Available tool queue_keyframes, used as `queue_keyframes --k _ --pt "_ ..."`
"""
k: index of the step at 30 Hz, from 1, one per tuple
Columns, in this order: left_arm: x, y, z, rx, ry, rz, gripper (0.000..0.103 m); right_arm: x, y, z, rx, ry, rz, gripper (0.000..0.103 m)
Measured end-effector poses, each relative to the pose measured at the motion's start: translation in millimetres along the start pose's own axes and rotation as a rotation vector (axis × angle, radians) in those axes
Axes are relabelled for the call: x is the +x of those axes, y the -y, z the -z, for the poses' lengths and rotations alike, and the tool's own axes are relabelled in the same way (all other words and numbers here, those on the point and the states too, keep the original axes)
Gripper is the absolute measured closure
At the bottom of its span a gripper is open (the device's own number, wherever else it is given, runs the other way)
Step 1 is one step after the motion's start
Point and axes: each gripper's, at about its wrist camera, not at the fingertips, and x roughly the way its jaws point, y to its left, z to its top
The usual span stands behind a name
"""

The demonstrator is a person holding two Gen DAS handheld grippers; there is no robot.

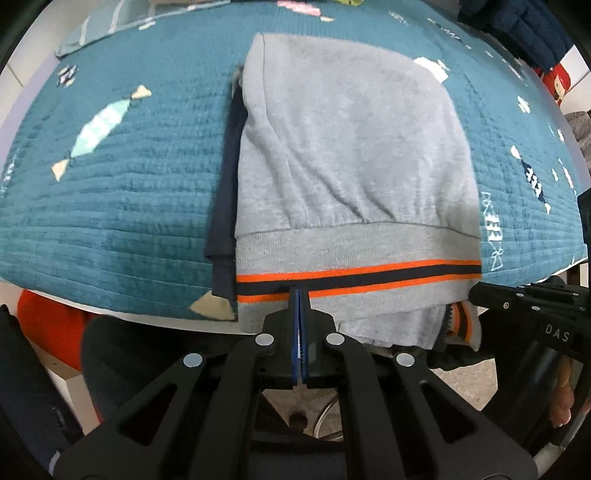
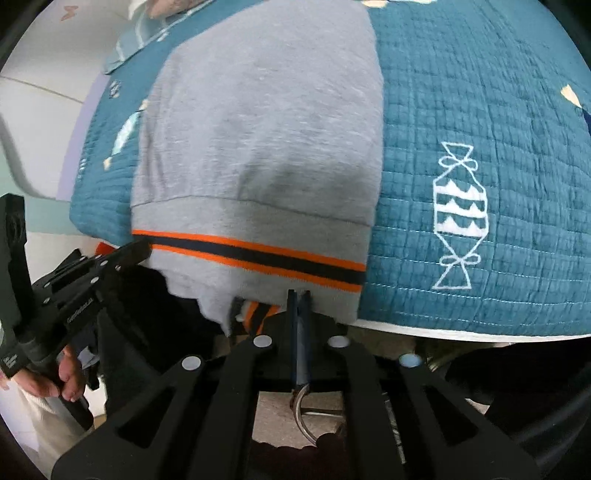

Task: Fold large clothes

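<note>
A folded grey sweatshirt [image 1: 351, 147] [image 2: 258, 129] lies on a teal quilted cover [image 1: 129, 192] [image 2: 480, 110]. Its ribbed hem [image 1: 369, 273] [image 2: 258, 254], striped orange and navy, hangs over the near table edge. My left gripper [image 1: 300, 291] is shut on the hem near its left half. Close to the hem's right corner, my right gripper [image 2: 299, 293] pinches the lower band. Each gripper shows in the other's view: the right gripper [image 1: 474, 291] and the left gripper [image 2: 142, 247]. A zipped collar [image 1: 456, 325] peeks out under the hem. A navy layer [image 1: 225, 221] sticks out on the left.
The white table rim [image 1: 147, 317] runs just under the hem. A light striped cloth [image 1: 96, 29] lies at the far left corner and dark blue clothing [image 1: 524, 26] at the far right. Something orange [image 1: 44, 325] sits below the table. A hand [image 2: 62, 380] holds the left gripper's handle.
</note>
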Motion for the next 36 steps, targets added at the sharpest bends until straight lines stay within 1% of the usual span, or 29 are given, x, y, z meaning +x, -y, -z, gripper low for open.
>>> queue_keyframes --k 1,2,3,4,5,6,7,8,9,11,13,14,16,18,21,22,23,24,25,26,28,29,30,31,32,33,35,36 --pt "-5 1 -1 0.004 0.007 0.000 0.095 -4 0 2 -0.002 0.004 -0.031 0.096" --pt "-11 3 -1 0.012 0.021 0.001 0.086 -10 0 3 -0.004 0.013 -0.075 0.088" --pt "-16 5 -2 0.019 0.037 0.003 0.072 -15 1 3 0.000 0.025 -0.087 0.077" --pt "-20 5 -2 0.020 0.047 0.003 0.064 -21 3 3 0.009 0.051 -0.072 0.047" --pt "-24 5 -5 0.024 0.062 -0.002 0.058 -27 5 2 0.014 0.084 -0.064 0.031" --pt "-27 5 -8 0.034 0.077 -0.005 0.057 -32 8 1 0.016 0.107 -0.069 0.031" --pt "-29 4 -11 0.036 0.079 0.001 0.054 -35 10 -1 0.020 0.115 -0.081 0.030" --pt "-28 3 -15 0.030 0.081 0.005 0.042 -38 15 -5 0.040 0.124 -0.093 0.027" --pt "-27 0 -22 0.019 0.085 0.004 0.038 -40 18 -9 0.056 0.132 -0.094 0.025" --pt "-21 -3 -35 0.010 0.082 0.000 0.038 -42 28 -19 0.092 0.145 -0.113 0.021" --pt "-15 -10 -46 -0.003 0.071 0.013 0.033 -40 37 -29 0.119 0.157 -0.111 0.020" --pt "-10 -15 -52 -0.013 0.065 0.027 0.028 -39 41 -33 0.128 0.158 -0.110 0.019" --pt "-2 -25 -62 -0.036 0.050 0.048 0.028 -36 49 -43 0.140 0.157 -0.130 0.019" --pt "12 -36 -74 -0.064 0.022 0.092 0.025 -28 53 -56 0.147 0.153 -0.148 0.018" --pt "35 -46 -86 -0.092 -0.024 0.128 0.025 -5 55 -75 0.156 0.127 -0.154 0.017" --pt "48 -49 -90 -0.108 -0.055 0.147 0.025 4 55 -81 0.162 0.112 -0.169 0.017" --pt "57 -51 -92 -0.126 -0.080 0.177 0.025 11 54 -84 0.168 0.104 -0.177 0.017" --pt "67 -54 -94 -0.164 -0.098 0.253 0.025 19 54 -87 0.173 0.093 -0.178 0.017" --pt "72 -55 -94 -0.189 -0.097 0.290 0.025 27 52 -92 0.170 0.090 -0.170 0.016" --pt "73 -54 -94 -0.203 -0.085 0.299 0.025 30 51 -94 0.161 0.106 -0.162 0.015" --pt "74 -47 -93 -0.182 -0.068 0.290 0.030 30 47 -99 0.149 0.136 -0.151 0.015" --pt "72 -44 -93 -0.174 -0.062 0.298 0.040 32 44 -102 0.147 0.149 -0.148 0.015" --pt "71 -45 -92 -0.191 -0.062 0.327 0.052 34 41 -104 0.145 0.151 -0.138 0.017" --pt "71 -46 -92 -0.216 -0.066 0.357 0.058 34 36 -106 0.137 0.154 -0.107 0.027" --pt "71 -50 -91 -0.246 -0.066 0.378 0.064 32 33 -106 0.133 0.158 -0.083 0.035" --pt "71 -52 -91 -0.262 -0.065 0.391 0.068 31 33 -105 0.135 0.164 -0.083 0.038" --pt "67 -53 -91 -0.268 -0.057 0.394 0.071 26 33 -102 0.151 0.184 -0.106 0.054" --pt "63 -49 -92 -0.258 -0.049 0.386 0.072 22 33 -100 0.155 0.192 -0.122 0.057"
